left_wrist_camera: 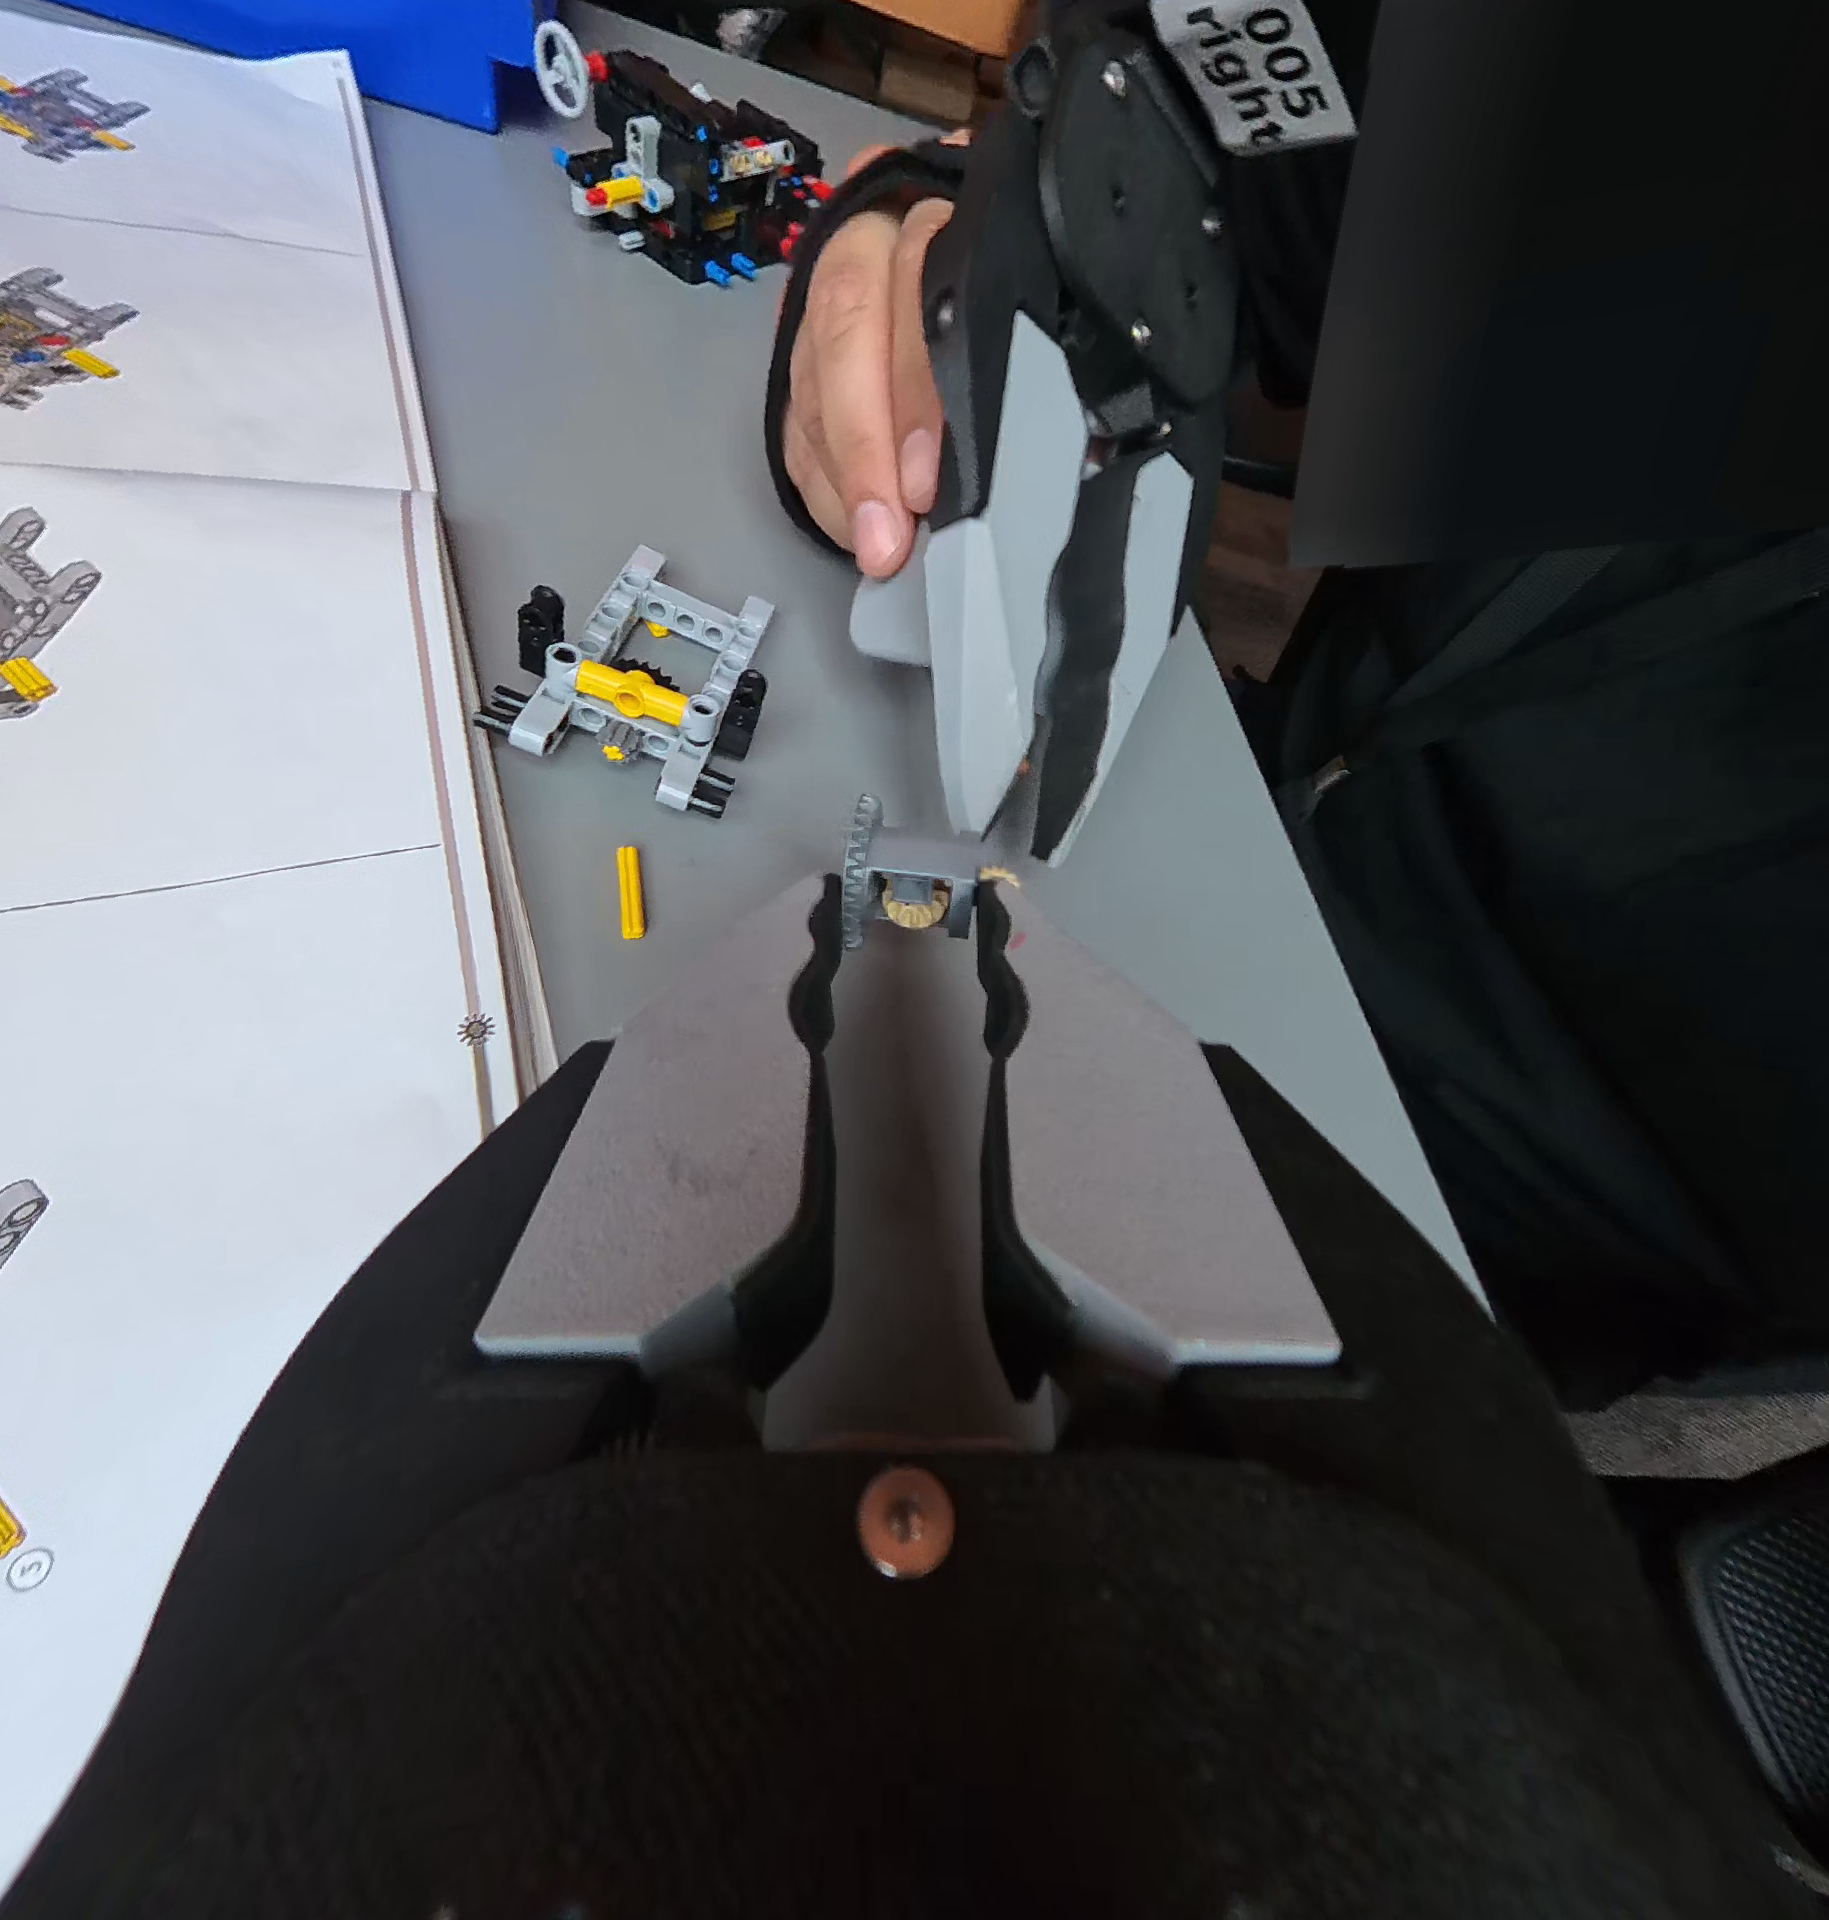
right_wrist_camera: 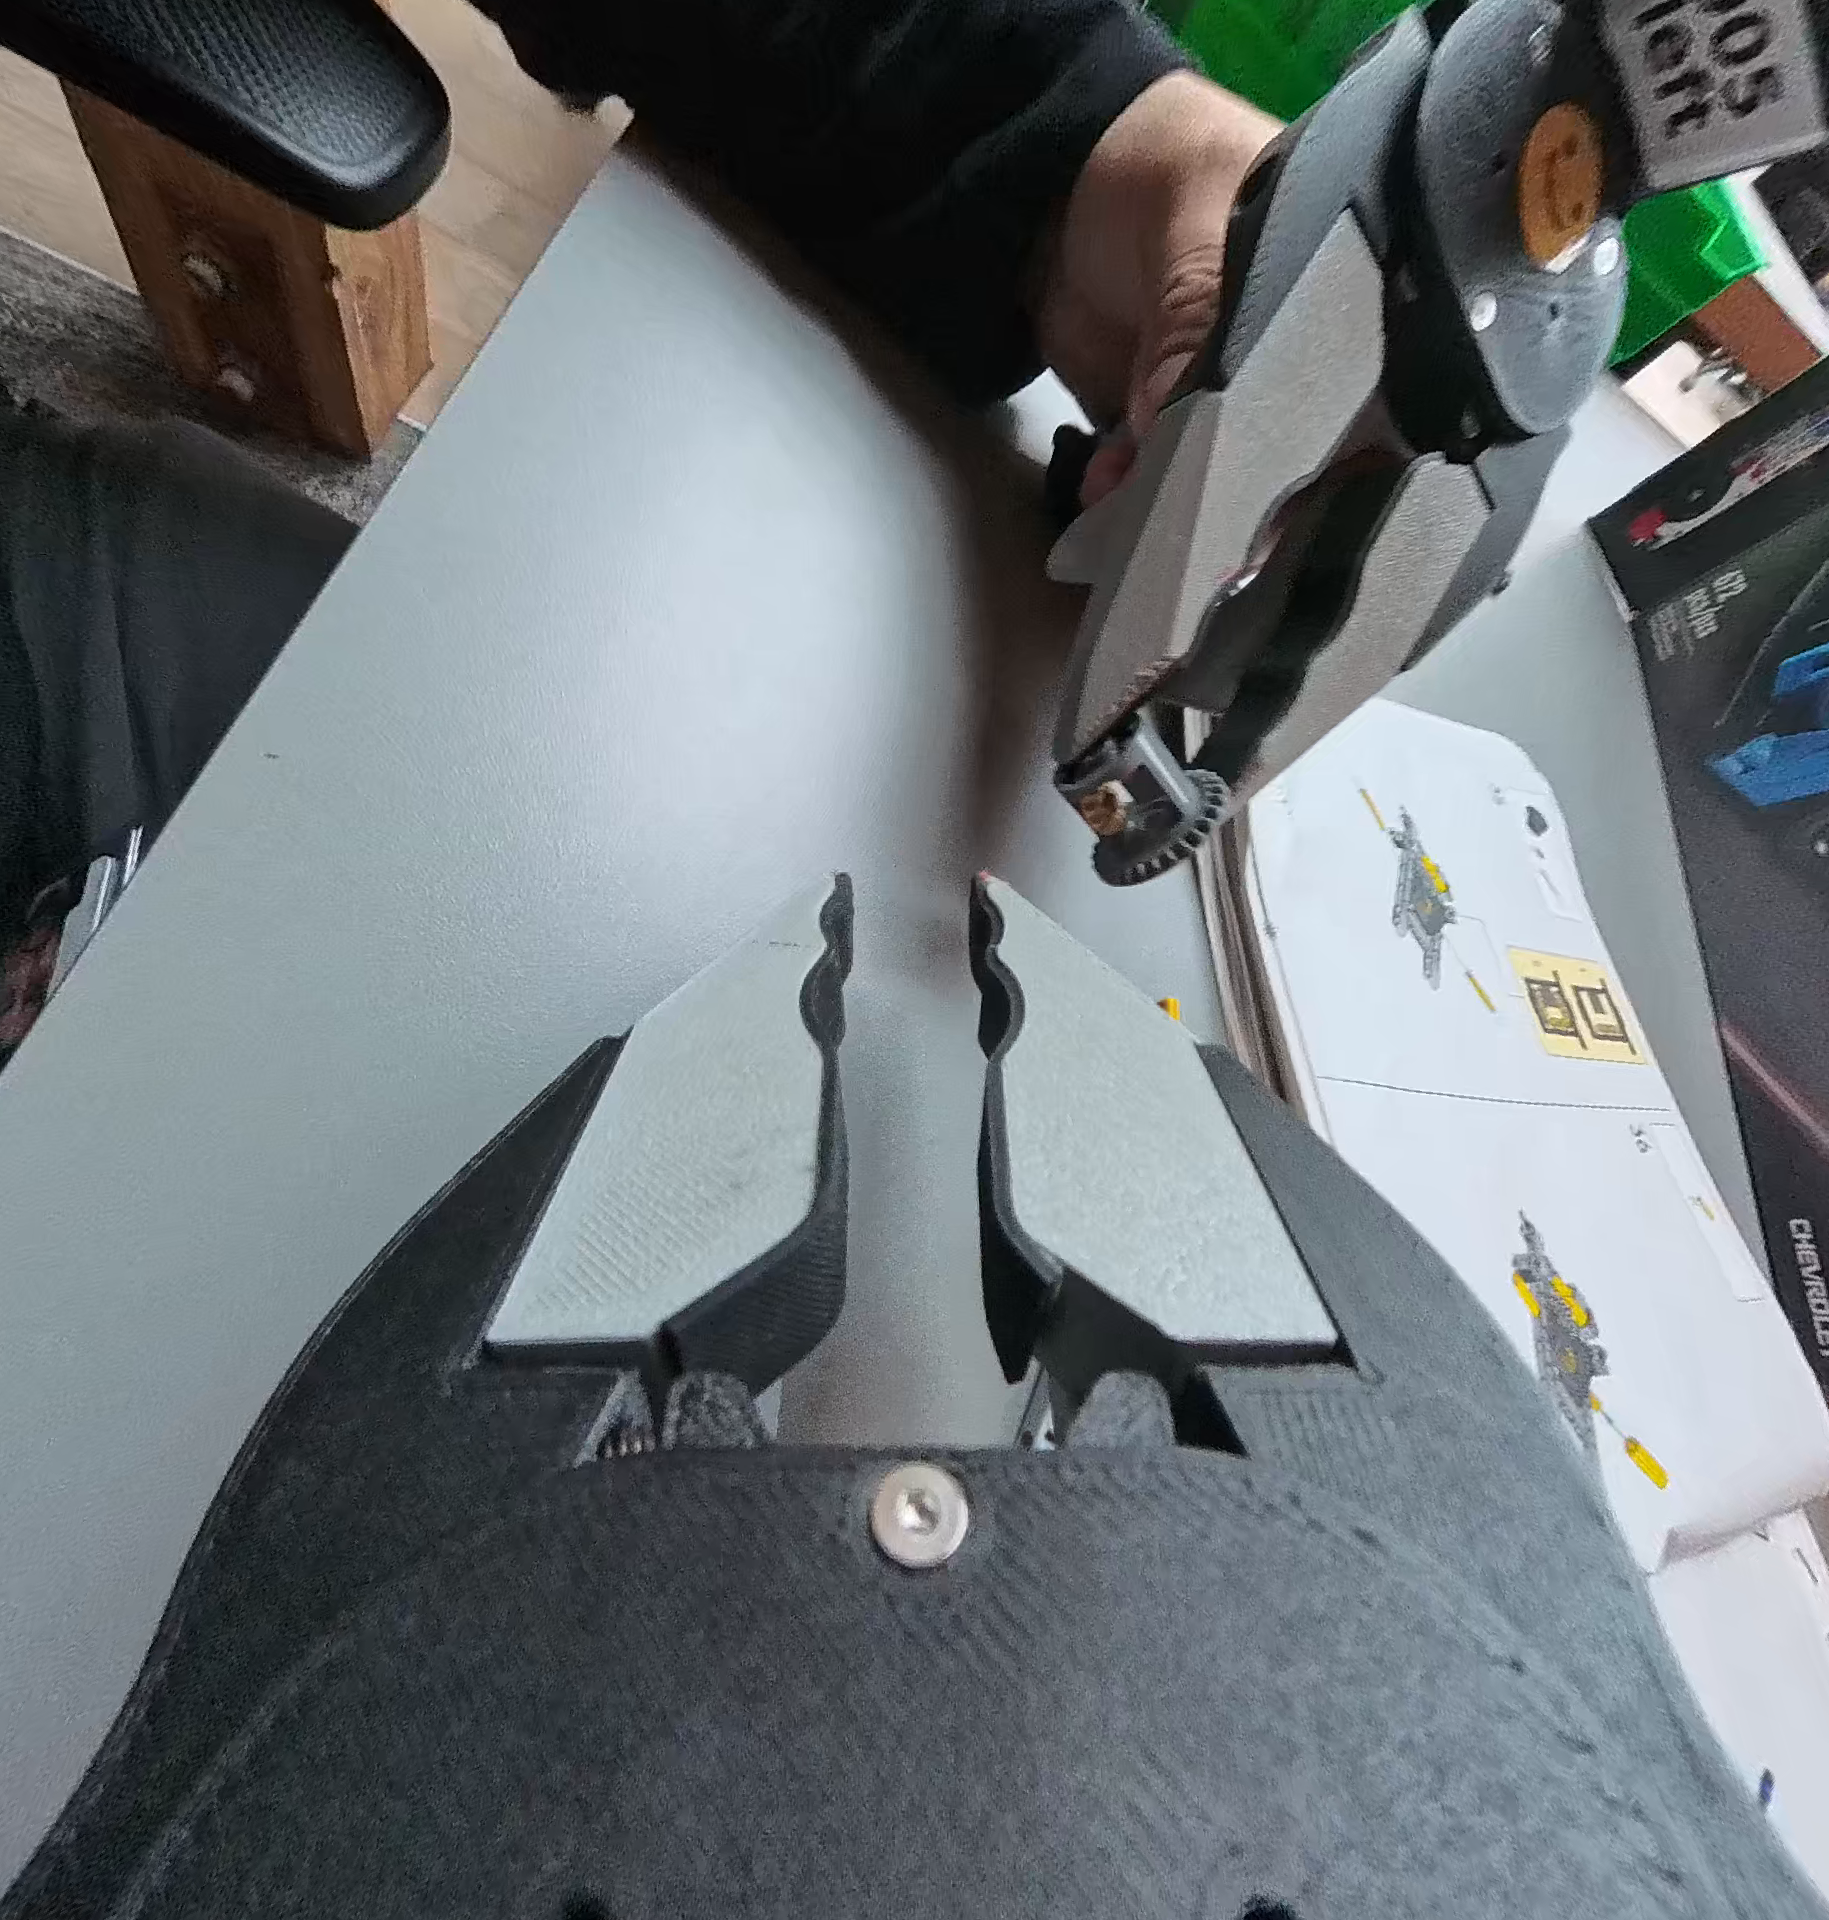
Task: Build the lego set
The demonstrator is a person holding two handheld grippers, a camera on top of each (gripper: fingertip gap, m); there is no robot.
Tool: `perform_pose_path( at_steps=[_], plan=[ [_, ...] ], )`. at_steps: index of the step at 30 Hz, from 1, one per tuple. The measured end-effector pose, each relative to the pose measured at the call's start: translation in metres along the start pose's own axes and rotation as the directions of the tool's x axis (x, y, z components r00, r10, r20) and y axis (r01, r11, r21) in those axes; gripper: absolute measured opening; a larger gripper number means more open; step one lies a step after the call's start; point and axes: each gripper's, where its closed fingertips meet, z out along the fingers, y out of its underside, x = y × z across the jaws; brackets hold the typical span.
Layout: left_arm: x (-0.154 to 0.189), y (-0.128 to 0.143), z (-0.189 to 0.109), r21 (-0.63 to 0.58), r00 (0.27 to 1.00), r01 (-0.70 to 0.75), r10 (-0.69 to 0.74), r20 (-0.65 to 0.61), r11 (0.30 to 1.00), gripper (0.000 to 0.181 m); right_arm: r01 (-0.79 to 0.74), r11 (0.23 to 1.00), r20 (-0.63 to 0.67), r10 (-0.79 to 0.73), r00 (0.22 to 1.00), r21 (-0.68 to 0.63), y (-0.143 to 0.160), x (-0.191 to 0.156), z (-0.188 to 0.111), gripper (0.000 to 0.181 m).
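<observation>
Left gripper: Your left gripper [left_wrist_camera: 905,904] pinches a small gear piece [left_wrist_camera: 905,894] at its very tips. The piece is dark grey, with a toothed wheel on one side and a small tan gear inside.

Right gripper: Your right gripper [right_wrist_camera: 908,904] holds nothing. Its fingers have a small gap between them. In the left wrist view it points down, just beside the gear piece.

Where the lego is: The gear piece is up off the grey table [left_wrist_camera: 598,416], near its edge. The grey frame [left_wrist_camera: 640,686] with a yellow bar lies on the table, near the paper. A loose yellow stick [left_wrist_camera: 630,891] lies just below it. A bigger black build [left_wrist_camera: 697,171] sits farther back.

Step now: You seem to be working on the gear piece, with one tool holding it and the other close by to help.

Next move: I think the gear piece goes into the grey frame. You will need a firm hold and a slow, straight push. The yellow stick may go through after.

Instruction book: It lies open beside the frame [left_wrist_camera: 193,665], showing pictures of the steps.

Boxes: A blue box [left_wrist_camera: 370,52] stands at the back. You cannot see what is in it. A dark set box [right_wrist_camera: 1783,831] lies past the book, and you cannot see inside it.
</observation>
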Motion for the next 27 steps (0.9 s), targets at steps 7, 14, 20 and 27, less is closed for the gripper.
perform_pose_path(
  at_steps=[7,14,20,27],
  plan=[
    [0.011,0.000,-0.001,0.003,0.997,-0.064,0.064,-0.044,0.998,0.022,-0.019,0.999,-0.053,0.022,0.998,0.050,-0.006,0.014,-0.010,0.018],
    [0.015,0.005,0.004,-0.036,0.993,-0.112,0.110,-0.045,0.993,0.022,-0.108,0.990,-0.102,0.117,0.988,0.087,-0.003,0.039,-0.025,0.025],
    [0.035,0.007,0.014,-0.050,0.972,-0.193,0.185,-0.143,0.980,0.022,-0.027,0.994,-0.051,0.032,0.998,0.104,-0.007,0.027,-0.020,0.033],
    [0.059,0.021,0.030,-0.152,0.932,-0.258,0.205,-0.299,0.954,0.023,0.222,0.973,-0.040,-0.220,0.975,0.054,-0.025,-0.001,-0.013,0.023]
  ],
)
